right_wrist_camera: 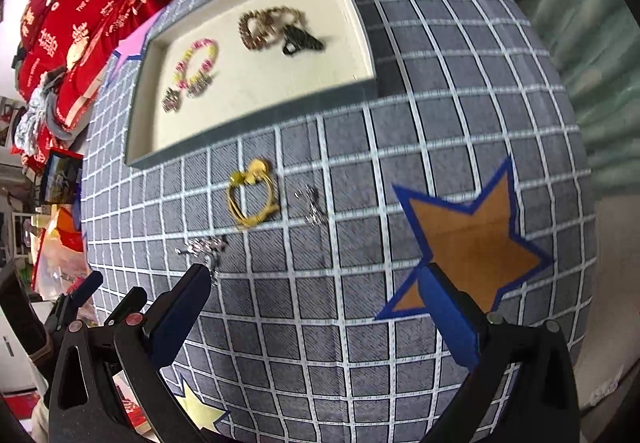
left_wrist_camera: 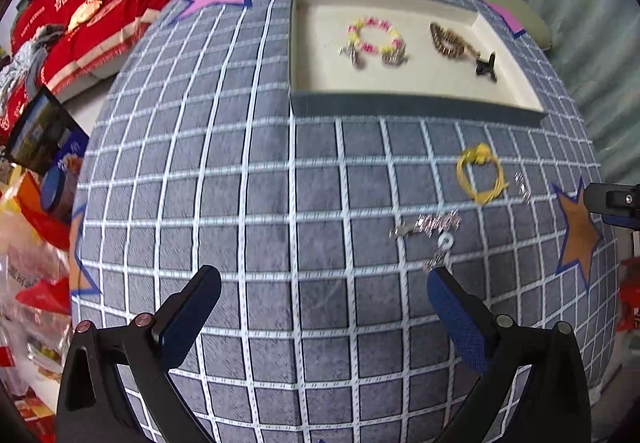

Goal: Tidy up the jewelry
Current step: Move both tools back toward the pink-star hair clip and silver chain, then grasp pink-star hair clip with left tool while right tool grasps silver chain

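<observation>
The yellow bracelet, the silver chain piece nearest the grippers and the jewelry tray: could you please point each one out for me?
yellow bracelet (right_wrist_camera: 251, 199): right wrist view, on its looped band.
silver chain piece (left_wrist_camera: 434, 224): left wrist view, on its sparkly middle.
jewelry tray (left_wrist_camera: 416, 105): left wrist view, on its near grey wall.

Grey checked worktop (left_wrist_camera: 280, 183) carrying a cream-lined tray (left_wrist_camera: 420, 109), a yellow bracelet (left_wrist_camera: 480, 175) and two silver pieces (left_wrist_camera: 430, 225) just beside it.

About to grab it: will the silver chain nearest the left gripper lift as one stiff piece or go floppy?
Probably floppy: the silver chain lies in loose kinks on the checked cloth, so it may dangle. It looks thin and light, and could slip from the left gripper, now open.
</observation>
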The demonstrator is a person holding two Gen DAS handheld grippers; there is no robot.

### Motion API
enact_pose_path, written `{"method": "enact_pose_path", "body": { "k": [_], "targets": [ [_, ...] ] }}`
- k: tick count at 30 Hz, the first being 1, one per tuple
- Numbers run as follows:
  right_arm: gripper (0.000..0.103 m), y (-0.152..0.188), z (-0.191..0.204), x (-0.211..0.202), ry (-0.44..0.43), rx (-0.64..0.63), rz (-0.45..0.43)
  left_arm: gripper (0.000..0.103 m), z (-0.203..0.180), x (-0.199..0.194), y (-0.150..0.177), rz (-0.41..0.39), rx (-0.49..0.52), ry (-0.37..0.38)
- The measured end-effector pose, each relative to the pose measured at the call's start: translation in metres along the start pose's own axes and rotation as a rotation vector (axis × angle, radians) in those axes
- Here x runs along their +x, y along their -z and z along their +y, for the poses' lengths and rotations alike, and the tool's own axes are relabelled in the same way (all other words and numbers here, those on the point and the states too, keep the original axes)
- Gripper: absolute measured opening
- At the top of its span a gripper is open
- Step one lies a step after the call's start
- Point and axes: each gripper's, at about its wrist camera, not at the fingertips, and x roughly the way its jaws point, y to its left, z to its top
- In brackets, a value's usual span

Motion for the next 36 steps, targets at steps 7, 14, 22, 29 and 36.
{"method": "enact_pose_path", "body": {
  "k": [7,14,22,29,36],
  "targets": [
    [0.103,0.004,0.000,0.017,0.028,-0.006,0.026,0.103,-0.008,0.012,0.000,0.009,0.036,0.011],
    [0.095,0.000,-0.002,0.029,0.074,-0.033,0.037,0.103,-0.022,0.023,-0.009,-0.018,0.182,0.003],
    [0.081,-0.001,0.000,0.043,0.096,-0.067,0.051,0.100,-0.041,0.039,-0.020,-0.031,0.352,0.008],
    [0.074,-0.010,0.009,0.054,0.115,-0.109,0.042,0.100,-0.058,0.048,-0.029,-0.036,0.408,0.023],
    [0.069,-0.022,0.019,0.068,0.147,-0.141,0.027,0.094,-0.068,0.050,-0.030,-0.047,0.425,0.043]
  ]
}}
